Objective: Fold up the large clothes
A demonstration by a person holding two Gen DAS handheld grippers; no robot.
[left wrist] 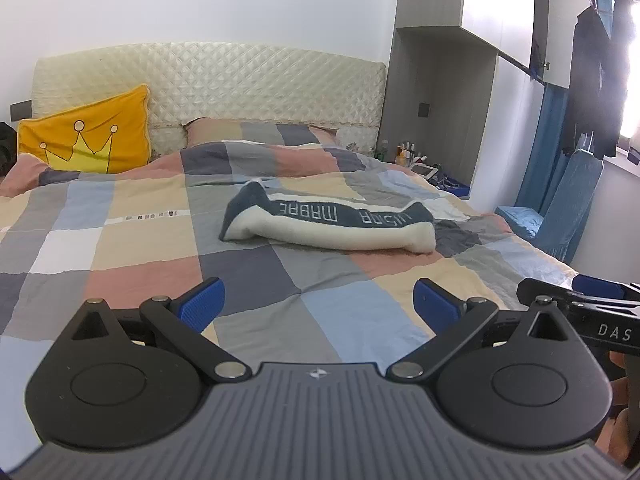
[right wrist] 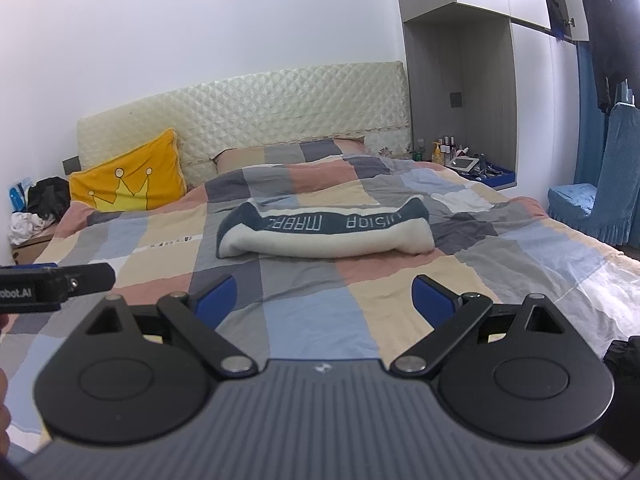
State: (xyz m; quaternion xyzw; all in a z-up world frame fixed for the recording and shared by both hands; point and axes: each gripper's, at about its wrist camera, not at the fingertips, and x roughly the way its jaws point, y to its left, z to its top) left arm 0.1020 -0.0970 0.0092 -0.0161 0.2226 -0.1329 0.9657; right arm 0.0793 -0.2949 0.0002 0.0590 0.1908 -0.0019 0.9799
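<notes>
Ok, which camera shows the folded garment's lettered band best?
The right wrist view: the folded garment sits central, its dark lettered band facing the camera. The left wrist view shows it right of centre, more oblique.

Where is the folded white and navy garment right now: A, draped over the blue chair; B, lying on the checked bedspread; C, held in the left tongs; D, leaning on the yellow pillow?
B: the garment lies on the bedspread, beyond both open tongs.
</notes>
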